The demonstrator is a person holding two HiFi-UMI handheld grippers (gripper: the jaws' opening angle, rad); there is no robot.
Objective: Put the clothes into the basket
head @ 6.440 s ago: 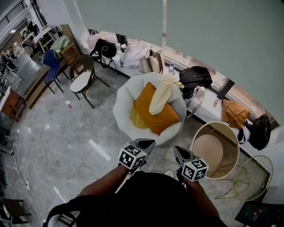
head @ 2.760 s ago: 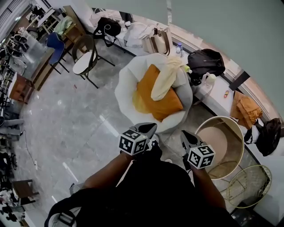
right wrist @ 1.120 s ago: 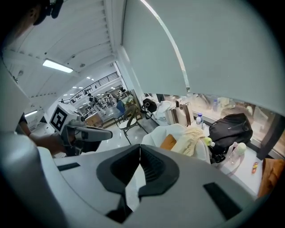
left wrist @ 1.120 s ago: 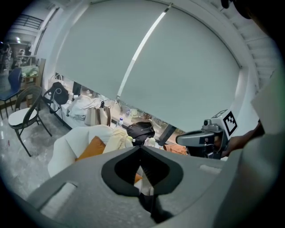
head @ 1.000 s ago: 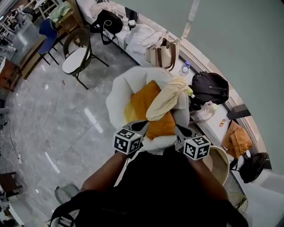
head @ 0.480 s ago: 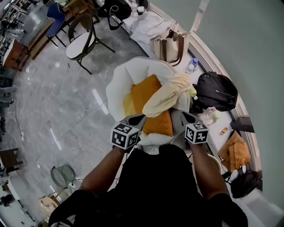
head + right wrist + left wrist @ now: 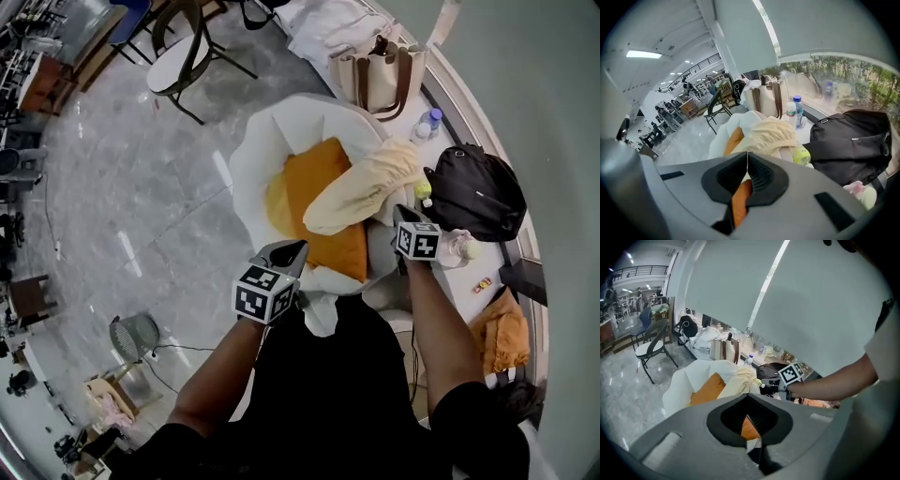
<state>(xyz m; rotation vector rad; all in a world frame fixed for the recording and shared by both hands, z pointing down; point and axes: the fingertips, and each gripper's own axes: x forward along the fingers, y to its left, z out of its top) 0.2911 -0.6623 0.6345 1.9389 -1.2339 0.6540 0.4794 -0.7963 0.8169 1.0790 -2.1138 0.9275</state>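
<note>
Over the last second both claws have come forward and down to the white armchair (image 7: 255, 155), which now fills the middle of the head view rather than sitting off toward 12 o'clock. The right claw (image 7: 404, 216) has travelled further. It is now just beside the near edge of the cream garment (image 7: 367, 189), at about 4 o'clock from the garment's middle. The left claw (image 7: 287, 251) trails at about 7 o'clock, over the chair's front rim and the lower corner of the orange cushion (image 7: 319, 202).

The garment, the task's piece of clothing, is draped diagonally across that cushion. Its gathered end points toward 2 o'clock, near the black backpack (image 7: 473, 192) on the window ledge. It is not yet touched.

Both claws have their tips pressed together and hold nothing. Through the hollow behind each pair of tips, each gripper view shows only cushion and fabric beyond. The right gripper view looks straight at the garment's bunched end.

The approach therefore seems nearly finished, and the pick itself has not begun. The right claw would have to open before it could bite the cloth. The basket does not show plainly in any current view, so it probably lies off to the person's right, behind the arm. The carry there is all still to do.
</note>
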